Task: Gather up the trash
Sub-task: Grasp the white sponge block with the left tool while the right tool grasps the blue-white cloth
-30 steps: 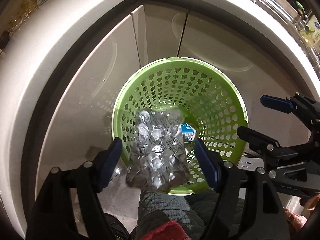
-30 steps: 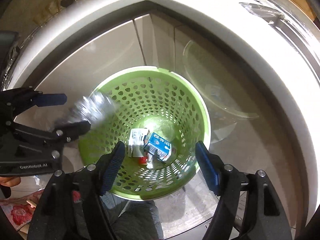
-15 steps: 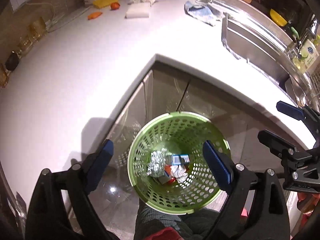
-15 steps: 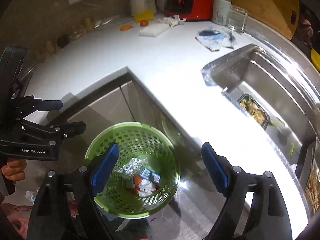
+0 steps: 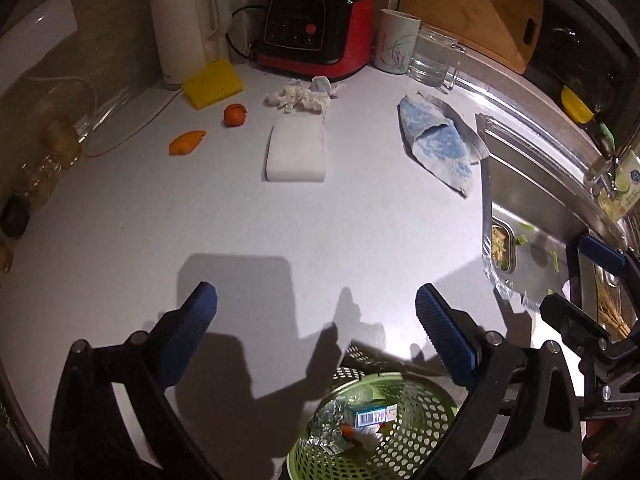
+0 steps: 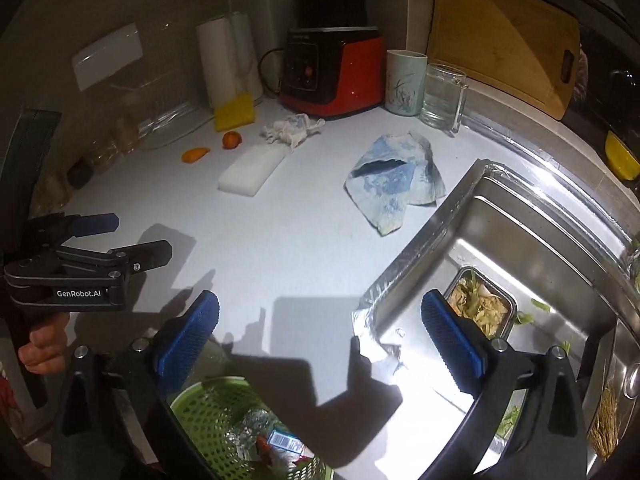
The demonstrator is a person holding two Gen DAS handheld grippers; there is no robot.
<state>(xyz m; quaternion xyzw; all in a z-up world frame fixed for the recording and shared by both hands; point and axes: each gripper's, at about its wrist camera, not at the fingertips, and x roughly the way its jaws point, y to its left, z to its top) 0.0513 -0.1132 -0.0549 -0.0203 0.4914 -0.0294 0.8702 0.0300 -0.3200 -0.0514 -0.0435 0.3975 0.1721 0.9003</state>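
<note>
Left wrist view shows the left gripper (image 5: 316, 312) spread wide and empty, jaws just opened; right gripper (image 6: 320, 320) likewise. Trash (image 5: 352, 420) lies in the green basket (image 5: 420, 400) below the white bench's (image 5: 240, 220) near edge. Only the right view shows the hand (image 6: 44, 344). Sink (image 6: 520, 240) at the bench's right edge.

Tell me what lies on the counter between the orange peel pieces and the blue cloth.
A white sponge block sits between the orange peel pieces and the blue cloth, with a crumpled tissue just behind it. The left wrist view shows it best.
</note>
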